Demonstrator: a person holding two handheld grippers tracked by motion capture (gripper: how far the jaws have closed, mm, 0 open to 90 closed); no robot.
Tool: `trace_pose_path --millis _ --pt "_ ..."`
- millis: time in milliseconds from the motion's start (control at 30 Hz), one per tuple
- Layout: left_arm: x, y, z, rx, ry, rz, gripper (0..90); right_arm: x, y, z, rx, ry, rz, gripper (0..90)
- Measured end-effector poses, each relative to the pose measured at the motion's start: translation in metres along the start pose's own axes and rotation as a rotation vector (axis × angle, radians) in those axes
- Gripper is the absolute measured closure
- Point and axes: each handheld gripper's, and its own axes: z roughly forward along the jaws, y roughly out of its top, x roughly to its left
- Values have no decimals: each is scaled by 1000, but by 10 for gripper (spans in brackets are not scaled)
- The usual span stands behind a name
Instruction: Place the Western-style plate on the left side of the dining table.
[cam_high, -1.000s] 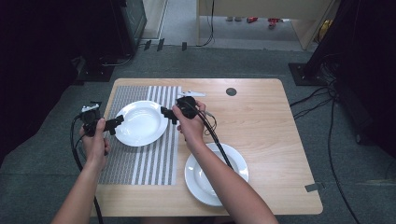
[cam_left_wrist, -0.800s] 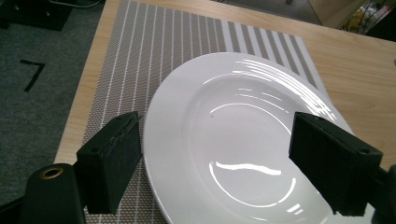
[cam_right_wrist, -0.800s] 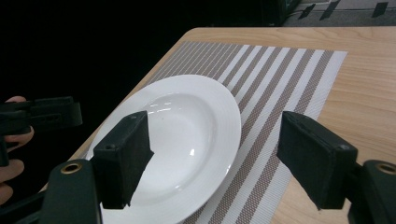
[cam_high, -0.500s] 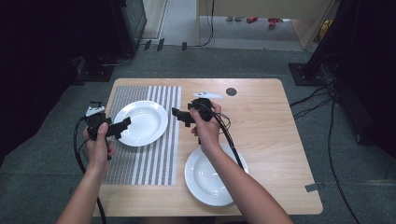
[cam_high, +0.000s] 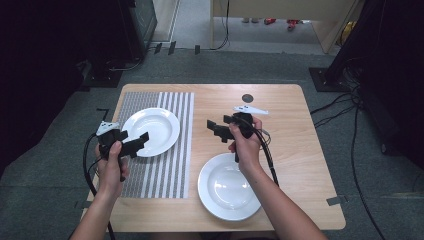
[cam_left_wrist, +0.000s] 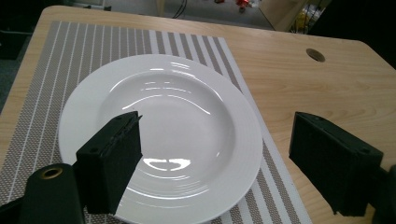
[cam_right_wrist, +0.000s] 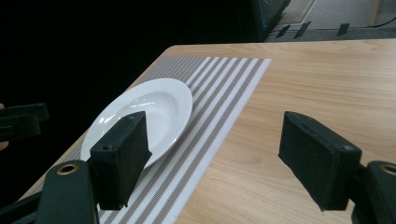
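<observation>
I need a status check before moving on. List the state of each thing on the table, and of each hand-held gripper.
Plate on the placemat: upright, empty, not held.
Plate on the bare wood: upright, empty, not held.
Striped placemat: flat, one plate on it.
Left hand-held gripper: open, holding nothing, at the plate's rim.
Right hand-held gripper: open, holding nothing, above the table.

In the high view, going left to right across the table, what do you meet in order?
Left gripper → plate on the striped placemat → right gripper → second plate on the bare wood near the front edge. Both grippers have open jaws with nothing between them.
</observation>
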Motion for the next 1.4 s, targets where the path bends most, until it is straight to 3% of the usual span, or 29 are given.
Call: trace_pose_path --millis 367,767,1400 --pt "-10 -18 -7 10 -16 30 173 -31 -11 -46 -22 -51 9 240" --pt "1 -39 -18 1 -7 -6 174 -64 -35 -85 -28 -110 26 233" --pt "24 -71 -31 17 35 -27 173 -103 -71 -138 -37 -216 34 218"
